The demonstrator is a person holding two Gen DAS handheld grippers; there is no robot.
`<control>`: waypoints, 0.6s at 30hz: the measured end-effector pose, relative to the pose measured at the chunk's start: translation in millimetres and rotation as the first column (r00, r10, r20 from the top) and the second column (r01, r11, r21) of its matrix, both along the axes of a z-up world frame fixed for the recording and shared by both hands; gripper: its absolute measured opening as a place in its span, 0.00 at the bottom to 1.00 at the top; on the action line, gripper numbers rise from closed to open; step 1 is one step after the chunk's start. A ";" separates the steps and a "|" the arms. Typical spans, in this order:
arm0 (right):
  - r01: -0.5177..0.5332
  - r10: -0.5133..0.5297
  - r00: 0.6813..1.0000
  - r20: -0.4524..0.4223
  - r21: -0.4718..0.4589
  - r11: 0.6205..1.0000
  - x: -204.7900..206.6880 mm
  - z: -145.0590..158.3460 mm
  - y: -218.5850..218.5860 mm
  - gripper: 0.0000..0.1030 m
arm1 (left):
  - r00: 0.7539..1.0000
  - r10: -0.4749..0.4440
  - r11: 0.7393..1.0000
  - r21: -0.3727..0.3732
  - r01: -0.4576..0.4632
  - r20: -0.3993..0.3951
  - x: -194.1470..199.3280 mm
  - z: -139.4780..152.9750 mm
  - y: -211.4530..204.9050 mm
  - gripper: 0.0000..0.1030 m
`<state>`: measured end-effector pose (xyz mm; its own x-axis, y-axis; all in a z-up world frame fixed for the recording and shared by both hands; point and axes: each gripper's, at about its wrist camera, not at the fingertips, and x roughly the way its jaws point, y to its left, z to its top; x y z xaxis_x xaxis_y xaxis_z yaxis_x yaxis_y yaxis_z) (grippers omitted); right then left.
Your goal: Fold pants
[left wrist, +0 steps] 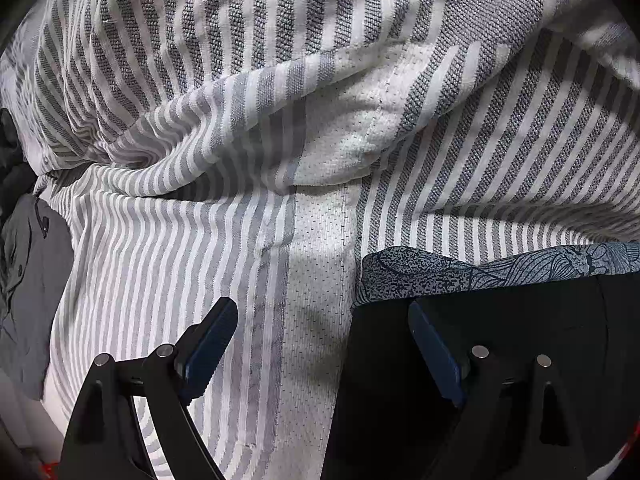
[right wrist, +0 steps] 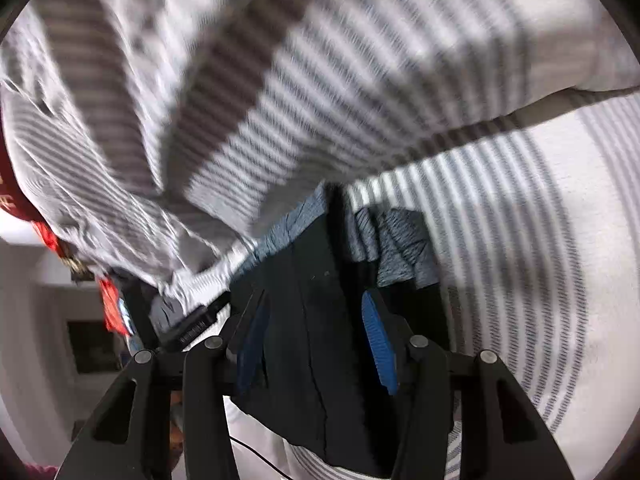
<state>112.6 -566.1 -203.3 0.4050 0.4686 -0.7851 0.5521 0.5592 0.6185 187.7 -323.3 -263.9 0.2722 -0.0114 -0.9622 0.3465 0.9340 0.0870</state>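
Observation:
The dark pants with a blue patterned lining lie on a grey-and-white striped bedspread. In the left wrist view the pants fill the lower right, their patterned waistband turned up. My left gripper is open, its right finger over the pants' edge and its left finger over the bedspread. In the right wrist view my right gripper is open with a fold of the dark pants between its blue pads. That view is motion-blurred.
A grey garment lies at the left edge of the bed. A rumpled ridge of bedspread rises beyond the pants. Red items and a white wall show at the left of the right wrist view.

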 end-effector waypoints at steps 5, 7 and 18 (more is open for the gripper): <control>-0.021 0.023 0.999 -0.039 0.036 0.999 14.9 -15.2 23.1 0.03 | 1.000 -0.011 1.000 0.011 0.011 -0.005 -4.5 -1.3 -4.7 0.86; -0.043 0.043 0.999 -0.009 0.026 0.999 9.6 -3.7 27.6 0.03 | 1.000 -0.025 1.000 -0.003 0.025 -0.006 -9.4 3.1 -6.5 0.86; 0.002 -0.003 0.993 -0.116 -0.014 1.000 -42.1 -22.0 19.2 0.05 | 0.995 -0.094 0.994 -0.056 0.092 -0.034 -41.9 -2.4 -32.8 0.86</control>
